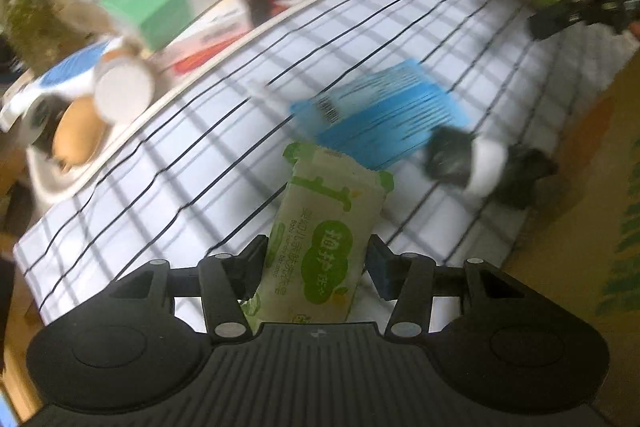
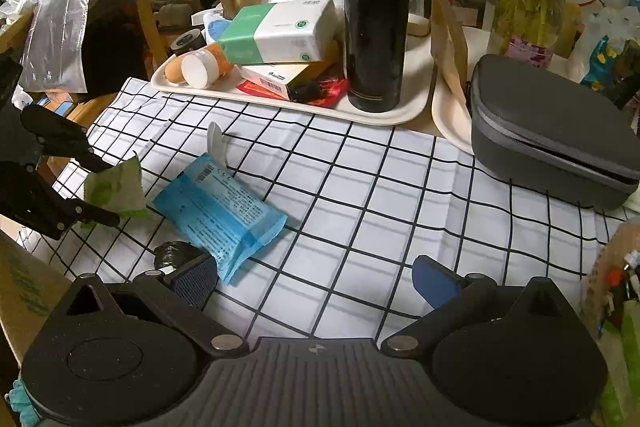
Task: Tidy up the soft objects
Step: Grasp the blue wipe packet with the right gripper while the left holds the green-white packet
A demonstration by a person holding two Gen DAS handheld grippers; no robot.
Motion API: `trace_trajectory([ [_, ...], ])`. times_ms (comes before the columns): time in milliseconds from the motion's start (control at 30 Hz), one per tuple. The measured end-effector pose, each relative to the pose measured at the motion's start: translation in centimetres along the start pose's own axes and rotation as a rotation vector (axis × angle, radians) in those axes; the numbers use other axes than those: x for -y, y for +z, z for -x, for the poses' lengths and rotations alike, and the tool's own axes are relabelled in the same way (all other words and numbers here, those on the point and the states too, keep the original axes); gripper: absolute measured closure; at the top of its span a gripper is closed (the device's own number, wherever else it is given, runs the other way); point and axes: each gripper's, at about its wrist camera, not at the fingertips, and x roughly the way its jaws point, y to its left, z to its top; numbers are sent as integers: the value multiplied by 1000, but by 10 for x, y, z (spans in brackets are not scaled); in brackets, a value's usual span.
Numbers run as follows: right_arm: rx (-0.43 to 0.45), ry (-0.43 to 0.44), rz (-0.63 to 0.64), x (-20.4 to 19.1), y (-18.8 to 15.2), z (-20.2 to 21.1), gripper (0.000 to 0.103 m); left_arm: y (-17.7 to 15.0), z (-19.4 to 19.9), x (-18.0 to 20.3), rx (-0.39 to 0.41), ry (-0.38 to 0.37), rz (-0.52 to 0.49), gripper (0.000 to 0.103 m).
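L tool [image 1: 316, 259] clamps green soap pack [image 1: 320, 227], lifted off worktop [image 2: 360, 187]. R tool [image 2: 316, 279] wide, empty. Next: prob carry pack to cardboard box [image 1: 592, 187]; blue pack [image 2: 224, 211] waits.

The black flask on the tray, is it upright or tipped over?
Upright. The black flask stands on its base on the cream tray, cap at the top.

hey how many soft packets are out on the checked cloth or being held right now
2. The green-and-white packet is clamped in the left gripper, above the cloth. The blue packet lies on the checked cloth. Others may be hidden.
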Motion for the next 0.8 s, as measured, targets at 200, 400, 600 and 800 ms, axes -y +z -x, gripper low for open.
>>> trace_trajectory([
  [200,-8,15,24,-7,4,-6,0,-9,-16,-4,-35,89,-5,48],
  [400,-37,59,42,-9,6,-18,0,-9,-18,-12,-18,50,30,47],
  [600,-45,98,99,-13,9,-28,0,-9,-17,-8,-12,46,25,51],
  [800,-43,130,201,-21,13,-44,0,-6,-17,-17,-26,53,101,55],
])
